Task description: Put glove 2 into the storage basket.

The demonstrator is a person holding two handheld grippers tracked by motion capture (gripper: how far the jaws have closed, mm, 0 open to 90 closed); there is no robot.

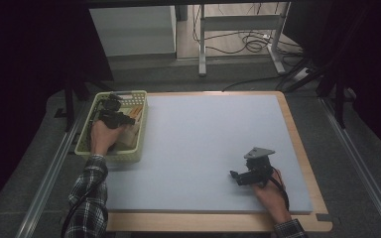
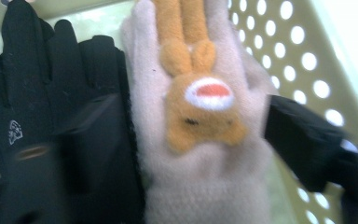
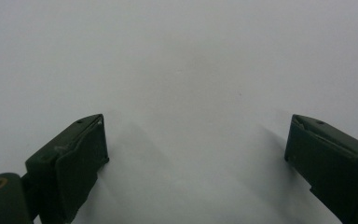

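While the left gripper (image 2: pixel 200 135) sits down inside the basket (image 1: pixel 141 130), the beige glove (image 2: pixel 205 177) lies right between its two black jaws, so it's basically lined up for a pinch. That glove is flat on the basket floor, with an orange bunny patch (image 2: pixel 200 107) on its back. One jaw is over a black glove (image 2: pixel 42 93) lying just beside the beige one and touching it along the edge; the other jaw is on the far side, next to the basket's holey wall. The jaws are spread wide, wider than the glove itself, and I can't see them clamping anything. Whether the tips actually touch the fabric is hard to say, it's pretty blurry down there.

From the high view, the left gripper (image 1: pixel 110 111) is in the basket at the far left corner of the pale mat (image 1: pixel 203 148), with the left hand (image 1: pixel 103 136) over the basket's near half. Something orange peeks out by the basket's right wall.

Right gripper (image 1: pixel 243 176) is well apart from all that, near the front right of the mat. Its own view shows the right gripper (image 3: pixel 196 140) with jaws wide open over bare mat, gripping nothing.
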